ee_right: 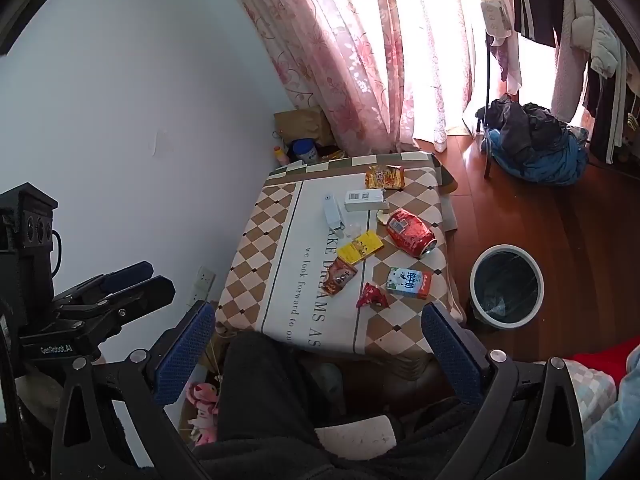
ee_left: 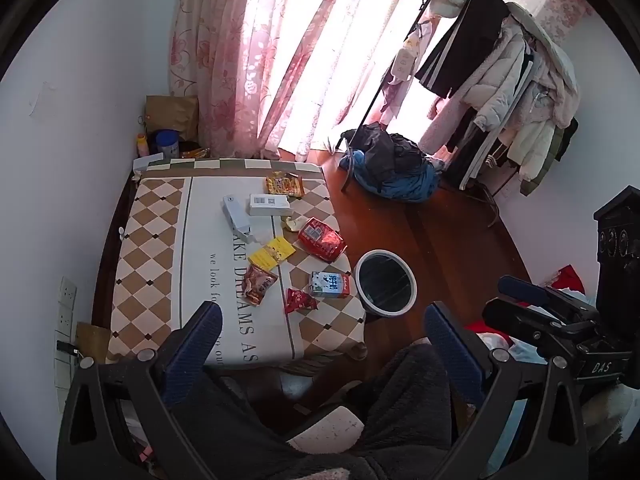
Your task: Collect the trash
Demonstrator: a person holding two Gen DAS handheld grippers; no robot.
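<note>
Left wrist view is showing the left gripper [ee_left: 324, 332] hanging back from the counter [ee_left: 160, 248] with its jaws spread wide and nothing between them. Right gripper [ee_right: 318, 330] is doing the same thing in its own view, jaws released and holding nothing, and it's also peeking in at the right edge of the left view.

Trash is sitting all over the checkered cloth on the counter: a dented red can [ee_left: 322, 239] is lying on its side toward the right edge, a small milk carton [ee_left: 331, 284] is lying nearer the front right corner, and a crumpled red wrapper [ee_left: 299, 301] is sitting just left of the carton. A brown snack packet [ee_left: 259, 282] and a yellow packet [ee_left: 272, 253] are lying near the middle, touching or overlapping a bit. Further back, a white box [ee_left: 270, 204] and a long white carton [ee_left: 236, 213] are sitting side by side, with an orange noodle packet [ee_left: 285, 184] behind them.

Bin [ee_left: 385, 282] with a black liner is standing on the wooden floor just beside the counter's right front corner, close to the milk carton.
</note>
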